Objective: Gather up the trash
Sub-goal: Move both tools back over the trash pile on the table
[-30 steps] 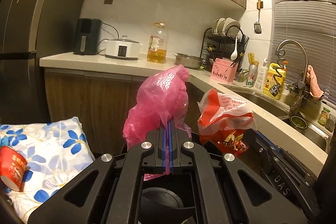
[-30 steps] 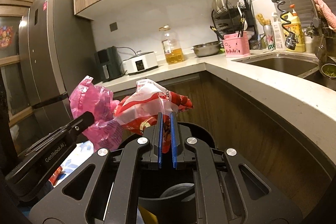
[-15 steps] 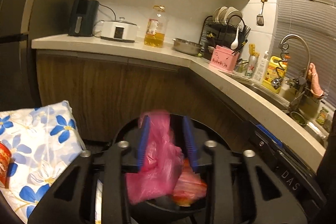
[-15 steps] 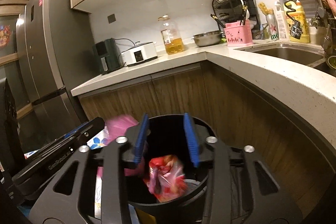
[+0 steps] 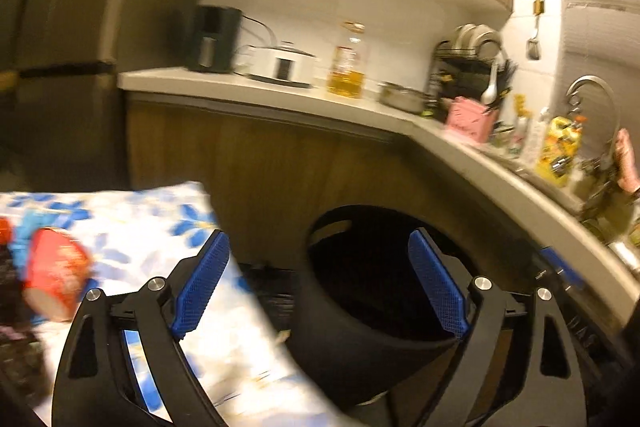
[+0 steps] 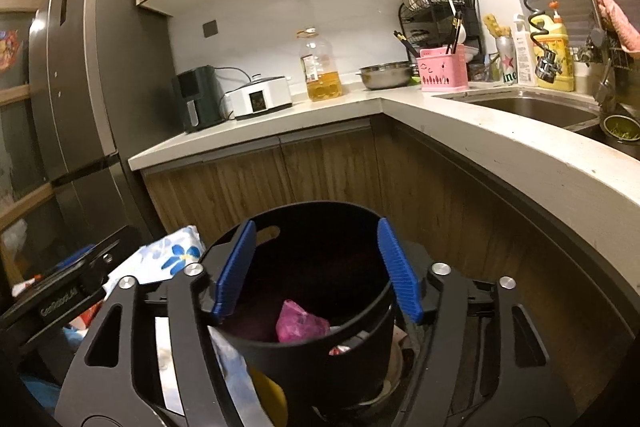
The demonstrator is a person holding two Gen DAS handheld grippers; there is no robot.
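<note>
**Jaws apart over the bin, next piece of trash to the left**

Behind everything, a long pale stone counter (image 6: 500, 147) wrapping the corner above wood-grain cabinet doors, untouched by either tool; below it, on the floor, a round black plastic trash bin (image 6: 320, 307) with a slot handle cut near its rim; beside the bin to the left, a white cloth printed with blue flowers (image 5: 132, 219). Inside the bin, seen from the right wrist, a crumpled pink plastic bag (image 6: 300, 321) lying low against the near wall, with a scrap of red just beside it, too small to name. Right gripper (image 6: 316, 267) poised above the bin mouth, blue-padded jaws wide apart and holding nothing; left gripper (image 5: 318, 287) likewise spread and empty, view blurred, one pad over the cloth and the other over the bin. On the cloth at far left, a red paper cup (image 5: 54, 279) lying on its side, probably the next piece to collect.

For a clean pick of the cup: best to approach with jaws kept wide and square across the body rather than the rim; close gently, since thin paper will likely crush; lift clear of the cloth so the fabric does not drag along; release only once well over the bin opening.
</note>
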